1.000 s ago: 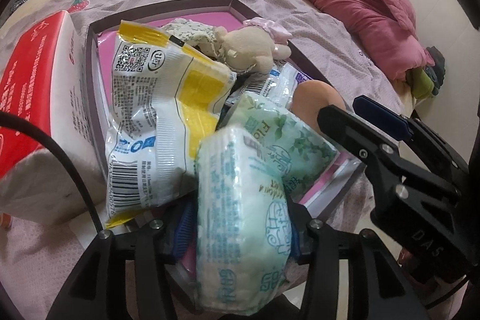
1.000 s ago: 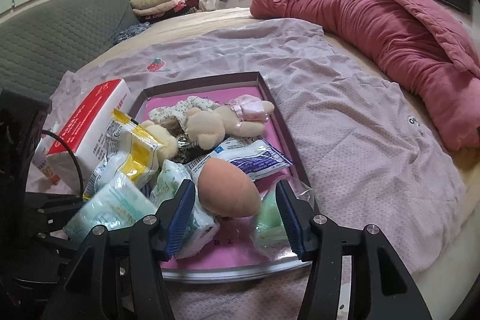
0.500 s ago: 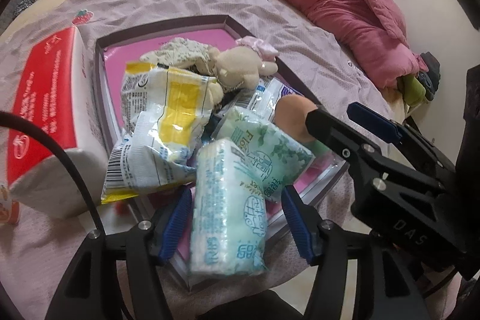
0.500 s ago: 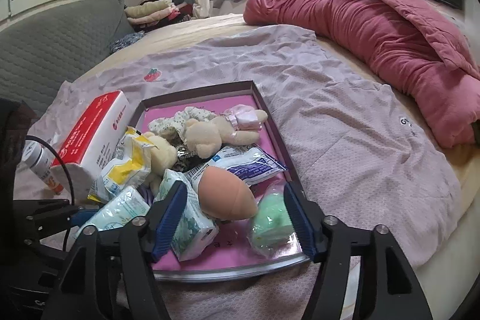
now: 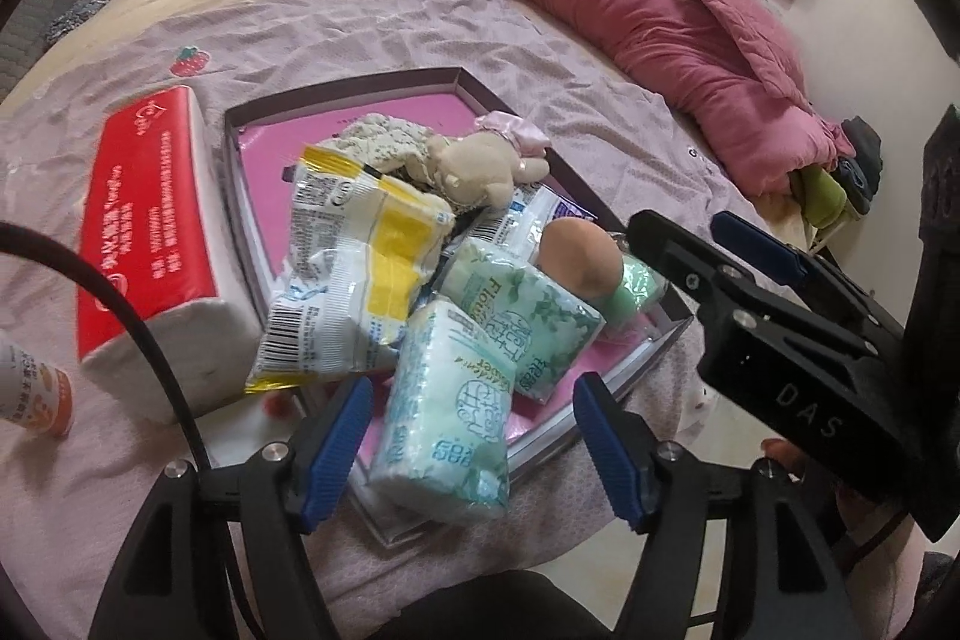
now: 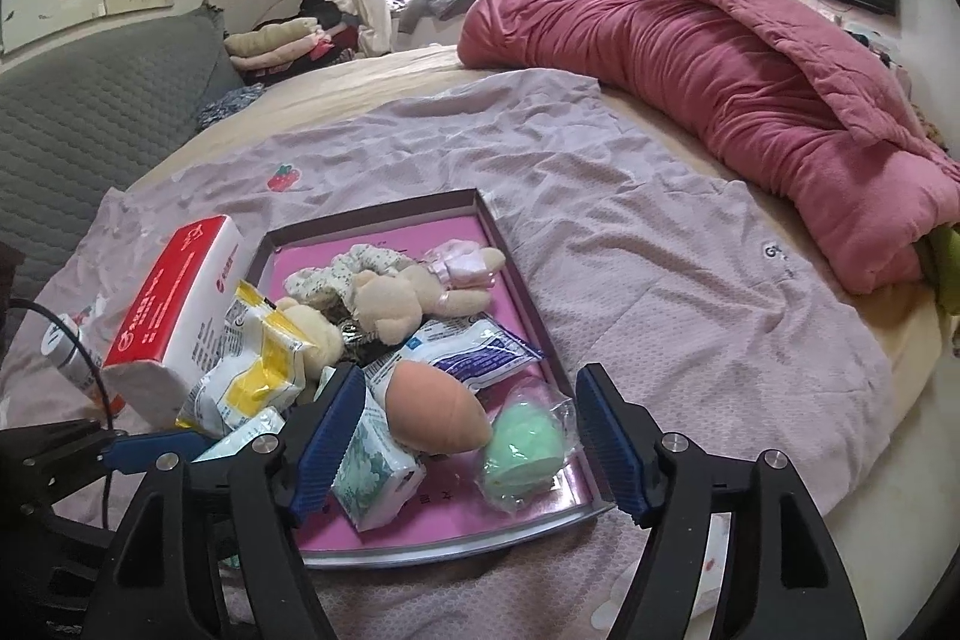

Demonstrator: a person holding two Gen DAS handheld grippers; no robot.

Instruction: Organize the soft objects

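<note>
Both grippers hang over a pink tray of soft things on the bed, jaws opening and clamped on nothing.

The left gripper (image 5: 474, 445) has its blue pads spread either side of a pale blue tissue pack (image 5: 447, 418) that lies at the near corner of the pink tray (image 5: 342, 124) — the pads stand clear of it. The right gripper (image 6: 471, 439) is spread too, with a peach egg-shaped sponge (image 6: 435, 409) and a green wrapped sponge (image 6: 525, 451) lying in the tray between its fingers, neither pressed. Further back in the tray sit a green leaf-print tissue pack (image 5: 522, 316), a yellow-and-white packet (image 5: 354, 274), a blue-and-white sachet (image 6: 474, 349) and a beige teddy bear (image 5: 474, 166). A red tissue box (image 5: 144, 226) lies just beside the tray — on the lilac sheet (image 6: 660, 280).
</note>
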